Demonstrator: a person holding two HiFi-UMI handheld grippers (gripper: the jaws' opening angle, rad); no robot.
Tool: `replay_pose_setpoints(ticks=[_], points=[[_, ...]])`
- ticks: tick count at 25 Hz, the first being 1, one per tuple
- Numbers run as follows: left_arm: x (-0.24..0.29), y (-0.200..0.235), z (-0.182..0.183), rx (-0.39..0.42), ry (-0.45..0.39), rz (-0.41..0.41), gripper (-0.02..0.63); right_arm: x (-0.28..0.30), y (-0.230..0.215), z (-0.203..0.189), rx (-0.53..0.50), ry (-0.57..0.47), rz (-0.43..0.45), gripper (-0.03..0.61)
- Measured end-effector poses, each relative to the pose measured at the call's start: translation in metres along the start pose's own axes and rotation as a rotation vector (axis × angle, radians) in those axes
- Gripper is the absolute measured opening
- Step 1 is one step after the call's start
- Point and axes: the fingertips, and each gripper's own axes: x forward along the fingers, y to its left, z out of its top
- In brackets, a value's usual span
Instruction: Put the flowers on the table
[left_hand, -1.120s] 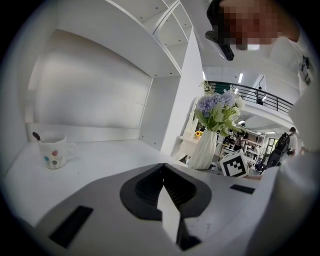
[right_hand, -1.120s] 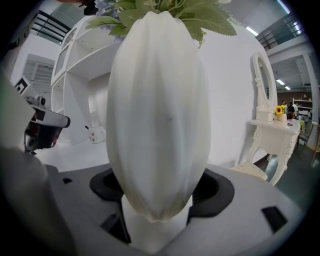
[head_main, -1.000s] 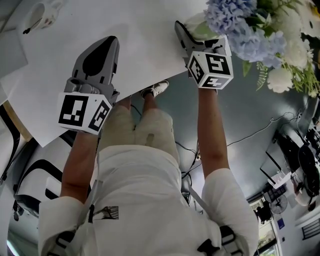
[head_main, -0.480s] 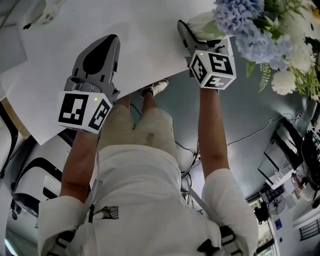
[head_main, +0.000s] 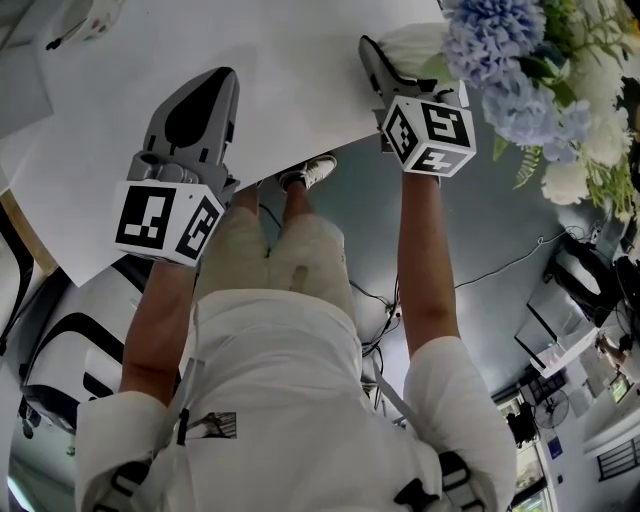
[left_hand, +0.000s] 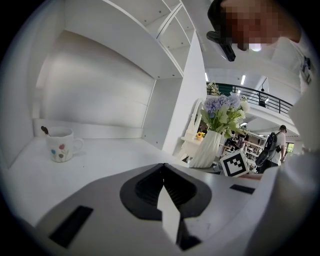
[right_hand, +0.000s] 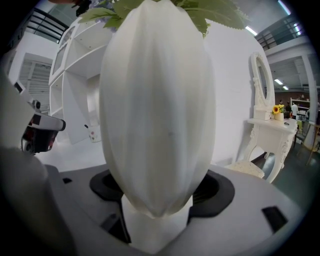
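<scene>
White, ribbed and tapering: a vase (right_hand: 157, 115), clamped near its narrow foot by the right gripper (right_hand: 157, 222), jaws pressed to either side of it. Upright in that grip, green leaves just showing at the top. From the head view, held at the near corner of the white table (head_main: 280, 60), with the blue and white flowers (head_main: 520, 75) leaning out past the edge, over the grey floor (head_main: 480, 230). Foot on the tabletop or just above it: impossible to tell. Left gripper (head_main: 195, 105) well apart to the side, low over the same table, jaws together on nothing. Farther back on that surface, a flower-printed mug (left_hand: 60, 146), beneath white shelves (left_hand: 125, 55).

Risky to let go here. Heavy with blooms above, narrow at the base, close to the corner: likely to tip outward or slide off if released this near the edge, or before full contact. Probably safer carried farther in, set down flat, then released slowly.
</scene>
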Motion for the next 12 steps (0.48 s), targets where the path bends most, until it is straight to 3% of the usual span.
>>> replay_pose_setpoints(ticks=[12], points=[[-0.011, 0.0, -0.005, -0.003, -0.001, 0.003, 0.012, -0.004, -0.001, -0.002, 0.024, -0.016, -0.015, 0.365]])
